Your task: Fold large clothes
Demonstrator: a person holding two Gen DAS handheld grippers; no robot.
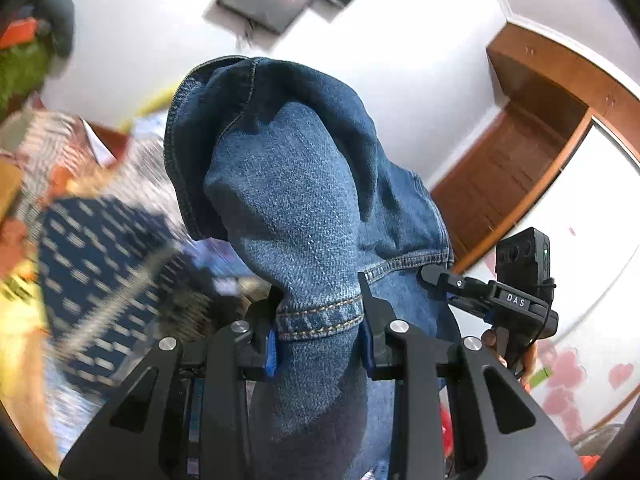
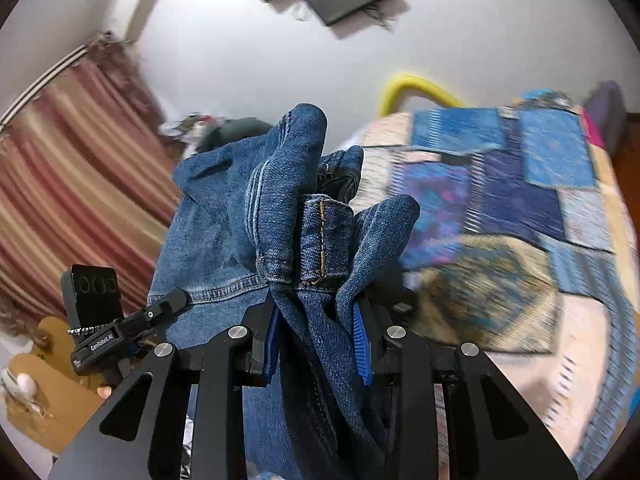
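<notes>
A pair of blue denim jeans [image 1: 296, 200] is held up in the air by both grippers. My left gripper [image 1: 320, 320] is shut on a stitched hem edge of the jeans, and the cloth bulges up in front of the camera. My right gripper [image 2: 316, 320] is shut on a bunched, folded hem of the jeans [image 2: 280, 200]. The right gripper also shows in the left wrist view [image 1: 440, 276] at the right, touching the same cloth. The left gripper shows in the right wrist view [image 2: 172, 300] at the lower left.
A bed with a blue and cream patchwork quilt [image 2: 520, 220] lies below and to the right; it also shows in the left wrist view [image 1: 100, 240]. A striped curtain [image 2: 72, 184], a wooden door frame [image 1: 540, 128] and white walls surround the bed.
</notes>
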